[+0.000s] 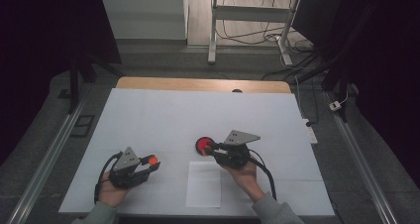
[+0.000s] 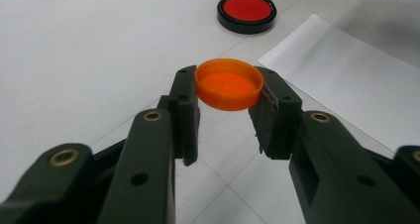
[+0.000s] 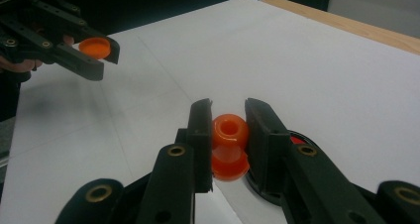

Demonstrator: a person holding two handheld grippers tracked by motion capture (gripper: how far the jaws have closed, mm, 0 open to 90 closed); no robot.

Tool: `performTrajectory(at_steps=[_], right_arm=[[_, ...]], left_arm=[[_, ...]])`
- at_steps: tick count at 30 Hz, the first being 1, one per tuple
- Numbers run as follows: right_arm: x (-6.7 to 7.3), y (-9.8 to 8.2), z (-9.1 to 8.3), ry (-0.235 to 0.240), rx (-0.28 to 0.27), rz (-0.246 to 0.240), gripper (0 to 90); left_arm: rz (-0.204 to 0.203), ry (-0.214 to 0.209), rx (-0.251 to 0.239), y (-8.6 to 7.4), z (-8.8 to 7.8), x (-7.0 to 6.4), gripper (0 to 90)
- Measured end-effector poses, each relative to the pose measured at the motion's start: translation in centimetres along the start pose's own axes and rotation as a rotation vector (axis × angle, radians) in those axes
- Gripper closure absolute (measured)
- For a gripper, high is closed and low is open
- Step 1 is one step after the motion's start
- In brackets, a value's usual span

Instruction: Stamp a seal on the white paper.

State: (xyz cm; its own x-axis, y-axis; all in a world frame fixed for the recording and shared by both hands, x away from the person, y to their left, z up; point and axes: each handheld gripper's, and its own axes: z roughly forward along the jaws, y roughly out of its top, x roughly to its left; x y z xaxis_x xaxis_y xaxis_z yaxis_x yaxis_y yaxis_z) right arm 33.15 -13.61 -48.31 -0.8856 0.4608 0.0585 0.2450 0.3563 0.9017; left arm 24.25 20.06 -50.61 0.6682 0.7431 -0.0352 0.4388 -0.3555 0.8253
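High view: the left gripper (image 1: 148, 163) carries an orange cap (image 1: 152, 160) clear of the table (image 1: 148, 110); the right gripper (image 1: 212, 148) meets a red dish (image 1: 203, 144), contact unclear. Left gripper view: fingers (image 2: 184, 105) clamp the cap open side up, apparently ready for fitting. Right gripper view: fingers (image 3: 200, 135) pinch an orange bottle neck (image 3: 229, 147); its body is hidden.
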Motion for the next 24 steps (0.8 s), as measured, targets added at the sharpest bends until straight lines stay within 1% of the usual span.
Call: performTrajectory(at_steps=[9, 17, 24], right_arm=[[0.5, -0.1, -0.2, 0.012, 0.002, -0.002, 72.5], [1.0, -0.5, -0.4, 0.032, -0.003, 0.001, 72.5], [1.3, -1.0, -1.0, 0.043, -0.003, 0.003, 72.5]], left_arm=[[0.001, 0.001, 0.000, 0.0, 0.0, 0.0, 64.6], [-0.001, 0.001, -0.002, 0.0, -0.1, 0.0, 64.6], [-0.002, 0.001, -0.001, 0.0, -0.1, 0.1, 64.6]])
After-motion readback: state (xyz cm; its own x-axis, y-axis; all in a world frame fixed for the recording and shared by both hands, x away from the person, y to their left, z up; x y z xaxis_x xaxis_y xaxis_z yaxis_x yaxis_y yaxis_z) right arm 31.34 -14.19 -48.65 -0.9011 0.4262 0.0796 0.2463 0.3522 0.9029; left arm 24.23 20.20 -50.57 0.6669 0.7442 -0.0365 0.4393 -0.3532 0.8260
